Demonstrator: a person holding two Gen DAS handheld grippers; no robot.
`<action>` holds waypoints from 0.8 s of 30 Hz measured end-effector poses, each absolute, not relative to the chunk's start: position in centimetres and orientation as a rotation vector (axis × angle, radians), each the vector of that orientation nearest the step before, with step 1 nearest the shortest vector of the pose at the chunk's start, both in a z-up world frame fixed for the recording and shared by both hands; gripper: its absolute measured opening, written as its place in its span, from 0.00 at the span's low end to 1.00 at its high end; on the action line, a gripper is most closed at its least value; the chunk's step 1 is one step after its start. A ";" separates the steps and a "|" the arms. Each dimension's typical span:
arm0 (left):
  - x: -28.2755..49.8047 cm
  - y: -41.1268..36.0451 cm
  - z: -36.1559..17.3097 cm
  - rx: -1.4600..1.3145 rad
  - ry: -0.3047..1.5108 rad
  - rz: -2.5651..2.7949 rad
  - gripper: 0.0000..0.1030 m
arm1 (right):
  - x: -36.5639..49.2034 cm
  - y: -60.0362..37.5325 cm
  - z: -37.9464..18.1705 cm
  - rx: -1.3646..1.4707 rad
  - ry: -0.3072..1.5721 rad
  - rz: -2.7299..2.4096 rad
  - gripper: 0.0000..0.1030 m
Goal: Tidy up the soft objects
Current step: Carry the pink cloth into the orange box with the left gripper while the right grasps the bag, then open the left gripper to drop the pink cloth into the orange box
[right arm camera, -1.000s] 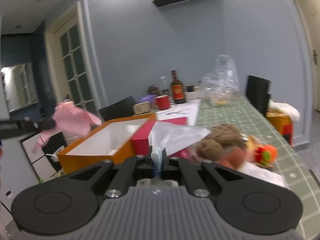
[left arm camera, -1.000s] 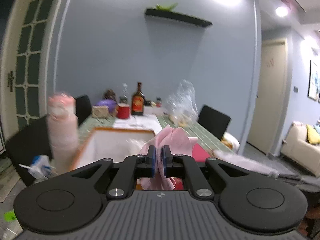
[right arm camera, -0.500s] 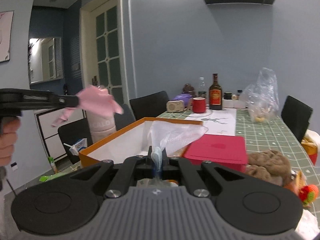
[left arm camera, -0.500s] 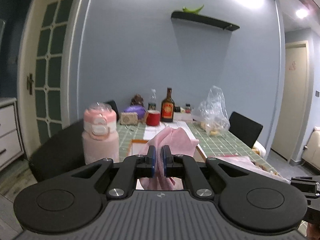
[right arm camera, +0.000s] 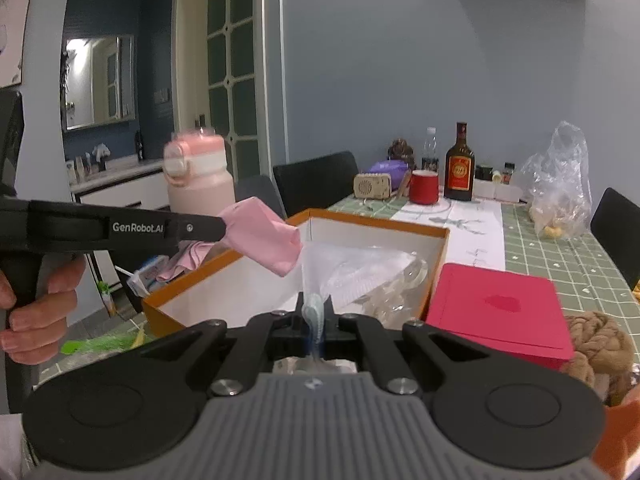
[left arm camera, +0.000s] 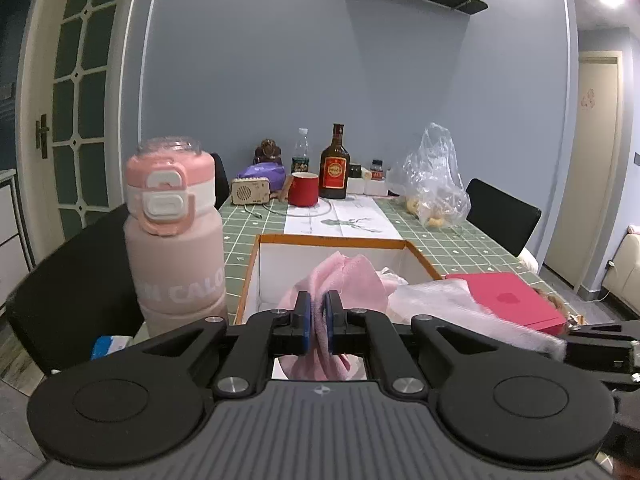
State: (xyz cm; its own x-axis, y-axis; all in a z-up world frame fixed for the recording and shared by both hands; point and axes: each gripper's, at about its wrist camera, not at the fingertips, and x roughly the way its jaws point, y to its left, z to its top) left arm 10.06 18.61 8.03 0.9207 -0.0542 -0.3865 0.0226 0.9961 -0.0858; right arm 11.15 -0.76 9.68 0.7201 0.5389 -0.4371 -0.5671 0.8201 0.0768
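My left gripper [left arm camera: 318,322] is shut on a pink cloth [left arm camera: 344,280] and holds it over the near end of an open orange-rimmed white box [left arm camera: 332,242]. In the right wrist view the pink cloth [right arm camera: 264,240] hangs from the left gripper's fingers [right arm camera: 200,228] above the box [right arm camera: 380,228]. My right gripper [right arm camera: 315,316] is shut on a clear plastic bag [right arm camera: 360,276] that reaches into the box. The bag also shows in the left wrist view [left arm camera: 452,304].
A pink water bottle [left arm camera: 176,232] stands left of the box. A red box [right arm camera: 500,312] lies to its right, with a brown plush toy [right arm camera: 600,344] beside it. A red mug [left arm camera: 303,189], a brown bottle [left arm camera: 334,164], a small radio [left arm camera: 251,191] and a plastic bag [left arm camera: 436,184] stand at the far end.
Both grippers have come closer to the box and lower. The pink cloth now hangs over the box's near end, and the plastic bag has moved in over the box.
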 end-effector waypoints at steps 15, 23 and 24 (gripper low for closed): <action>11.9 19.2 6.0 -0.062 0.479 -0.015 0.21 | 14.0 1.5 7.2 -0.092 0.526 0.600 0.12; 10.3 18.9 6.8 -0.037 0.385 -0.005 0.88 | 11.8 0.4 8.4 -0.102 0.390 0.548 0.72; 10.2 19.0 7.0 -0.047 0.383 0.003 0.88 | 11.7 0.3 8.6 -0.099 0.388 0.546 0.73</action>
